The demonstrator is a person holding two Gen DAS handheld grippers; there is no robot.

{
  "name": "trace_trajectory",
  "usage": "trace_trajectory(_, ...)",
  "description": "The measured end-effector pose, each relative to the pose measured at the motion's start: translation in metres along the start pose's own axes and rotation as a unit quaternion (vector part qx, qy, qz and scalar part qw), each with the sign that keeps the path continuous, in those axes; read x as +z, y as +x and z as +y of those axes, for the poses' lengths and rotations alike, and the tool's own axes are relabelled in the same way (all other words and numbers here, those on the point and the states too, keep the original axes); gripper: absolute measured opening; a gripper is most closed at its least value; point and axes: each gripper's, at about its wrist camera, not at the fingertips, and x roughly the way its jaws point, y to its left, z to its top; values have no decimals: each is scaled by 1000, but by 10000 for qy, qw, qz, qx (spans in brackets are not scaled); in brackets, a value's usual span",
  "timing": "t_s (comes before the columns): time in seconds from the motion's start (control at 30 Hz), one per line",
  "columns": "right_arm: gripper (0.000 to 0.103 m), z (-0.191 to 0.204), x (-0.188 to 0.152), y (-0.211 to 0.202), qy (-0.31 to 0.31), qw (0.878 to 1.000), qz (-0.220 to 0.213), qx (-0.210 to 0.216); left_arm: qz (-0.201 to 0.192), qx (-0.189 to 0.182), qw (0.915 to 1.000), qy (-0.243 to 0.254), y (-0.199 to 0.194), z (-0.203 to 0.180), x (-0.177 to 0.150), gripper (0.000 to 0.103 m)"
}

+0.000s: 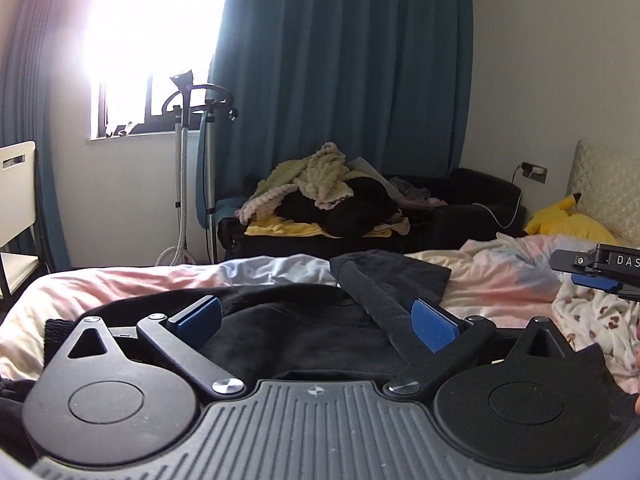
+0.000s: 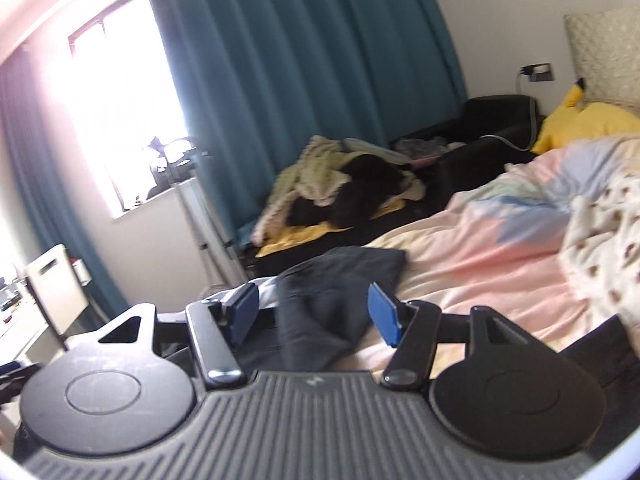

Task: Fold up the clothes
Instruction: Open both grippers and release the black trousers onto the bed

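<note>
A black garment point(image 1: 304, 332) lies spread on the pink bed point(image 1: 120, 284), with a dark grey part point(image 1: 392, 276) folded over its far right side. My left gripper point(image 1: 320, 316) is open, hovering low over the black garment, its blue pads point(image 1: 434, 326) wide apart. My right gripper point(image 2: 316, 308) is open above the dark grey cloth point(image 2: 332, 304); it holds nothing. The right gripper also shows at the right edge of the left wrist view point(image 1: 596, 276).
A white cloth with brown prints point(image 2: 600, 232) lies on the bed to the right. A yellow plush toy point(image 1: 568, 222) sits by the headboard. A black sofa point(image 1: 360, 224) piled with clothes stands beyond the bed, with a garment steamer point(image 1: 188, 168) and a white chair point(image 1: 16, 208) on the left.
</note>
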Motion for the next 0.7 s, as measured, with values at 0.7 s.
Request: trace_trajectory(0.7, 74, 16, -89, 17, -602, 9972, 363, -238, 325, 295, 9986, 286, 21, 1, -71, 103)
